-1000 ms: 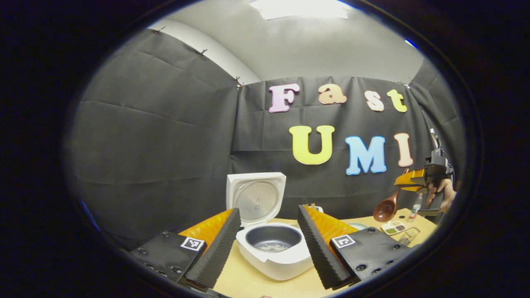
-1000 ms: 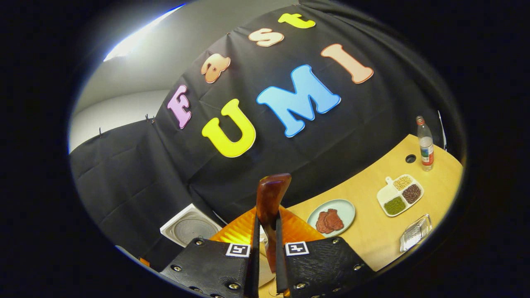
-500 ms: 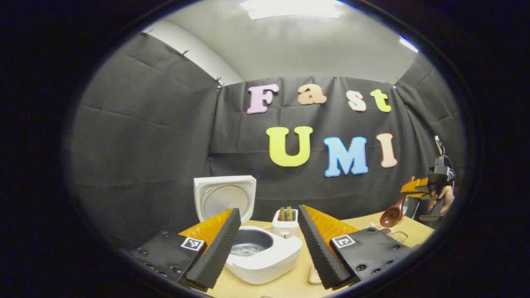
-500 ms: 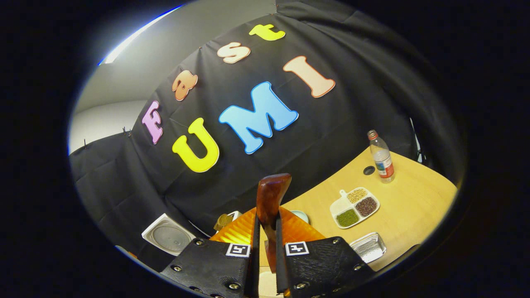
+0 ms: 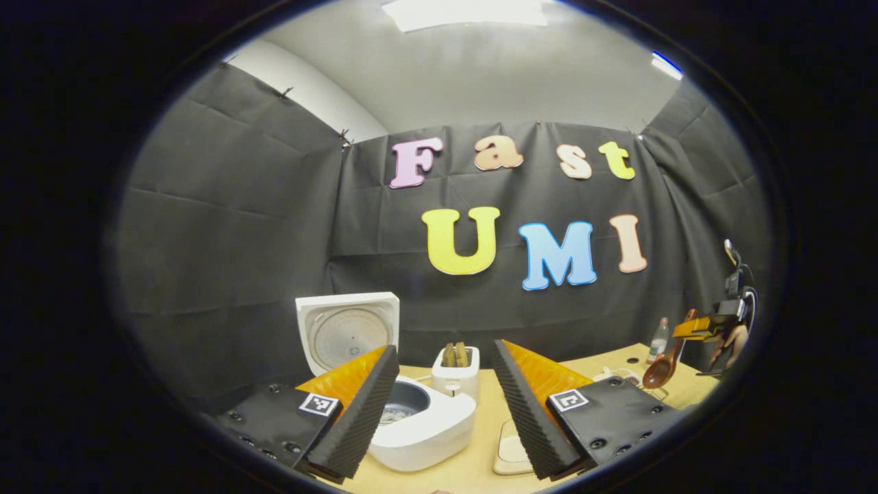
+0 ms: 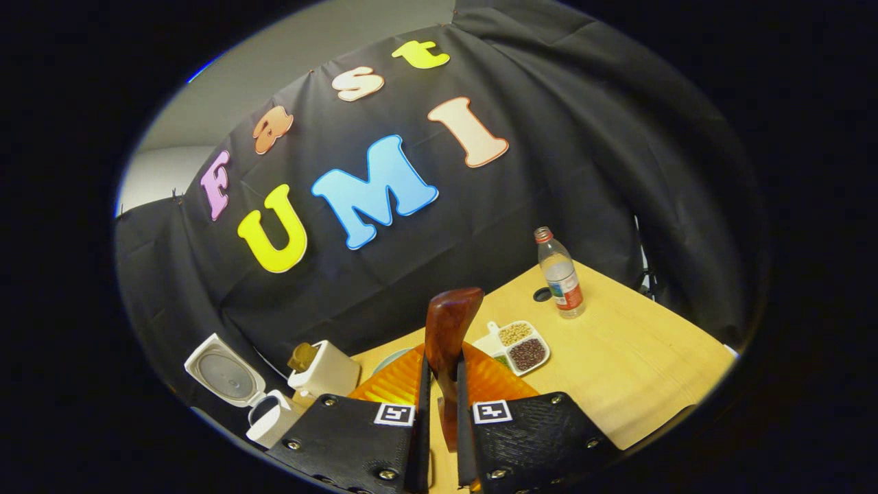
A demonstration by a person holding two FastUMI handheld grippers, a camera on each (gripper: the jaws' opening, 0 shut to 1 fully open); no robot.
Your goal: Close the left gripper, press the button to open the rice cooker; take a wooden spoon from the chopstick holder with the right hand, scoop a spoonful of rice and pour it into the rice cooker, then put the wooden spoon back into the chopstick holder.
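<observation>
Carrying the wooden spoon (image 6: 446,343) pinched in the right gripper (image 6: 440,418); left gripper (image 5: 442,405) gapes empty; next, likely returning it to the holder.

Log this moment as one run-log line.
lid: open | rice cooker: rice inside | right gripper: shut on wooden spoon | left gripper: open, empty

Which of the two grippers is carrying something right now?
The right gripper: both fingers clamp the wooden spoon by its handle, away from the rice cooker. The left gripper is open, with nothing between its fingers.
</observation>
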